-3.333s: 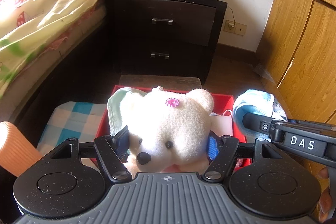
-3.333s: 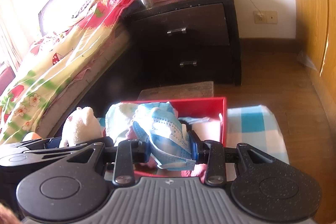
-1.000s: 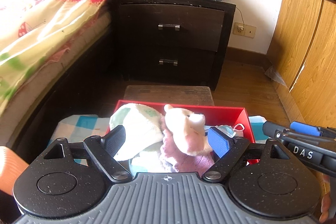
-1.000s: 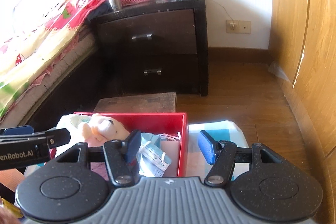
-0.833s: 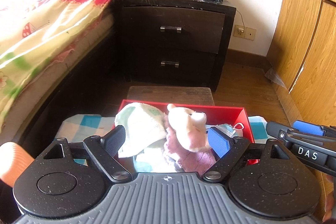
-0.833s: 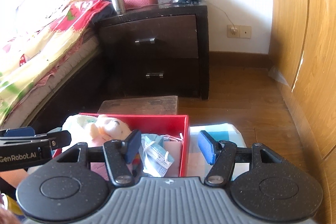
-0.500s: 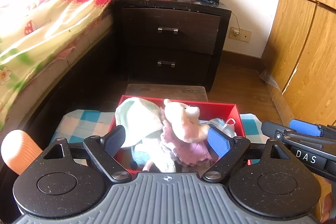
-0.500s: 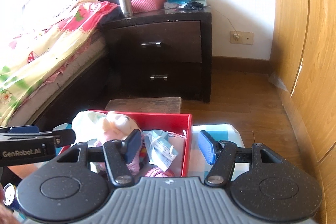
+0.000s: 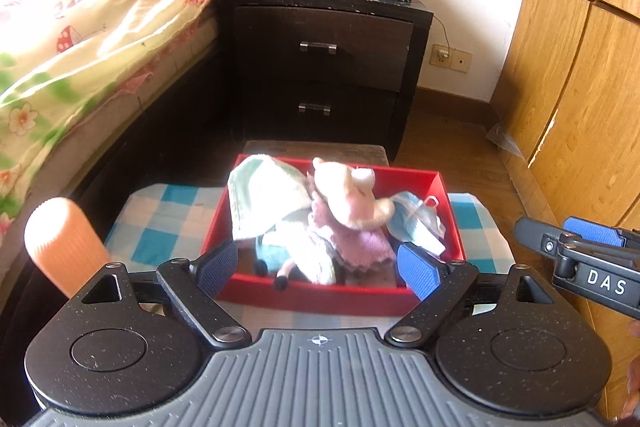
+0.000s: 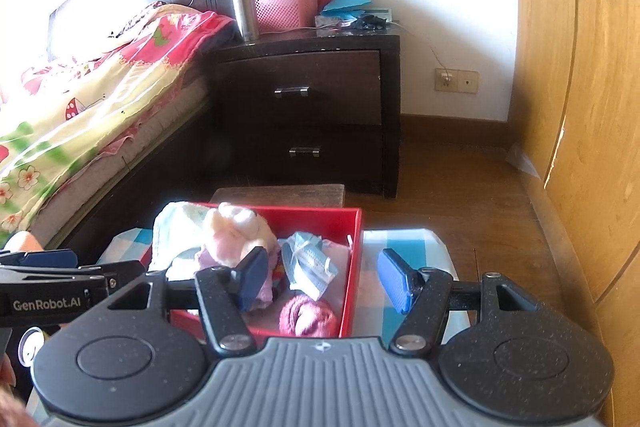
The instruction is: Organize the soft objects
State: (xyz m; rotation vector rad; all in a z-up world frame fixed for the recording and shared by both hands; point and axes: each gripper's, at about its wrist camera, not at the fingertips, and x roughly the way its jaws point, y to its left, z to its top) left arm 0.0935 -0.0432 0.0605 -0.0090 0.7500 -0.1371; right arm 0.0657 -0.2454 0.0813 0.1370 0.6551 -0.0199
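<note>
Both grippers are hanging wide open over the near side of the red box [image 9: 448,205], gripping nothing. The left gripper [image 9: 318,267] is sitting right in front of the plush [image 9: 348,203], which is lying in the box half under a pale towel [image 9: 264,201]. The right gripper [image 10: 322,277] is hovering over the box's right wall, near the mask [image 10: 310,263] and a pink knit ball [image 10: 306,315]. Everything is looking light and squishy, so nothing is breaking here. The plush is probably best pinched at the body, not a floppy limb. The mask is likely thin and slippery, so bunching the fabric is looking safer than grabbing its loops.
</note>
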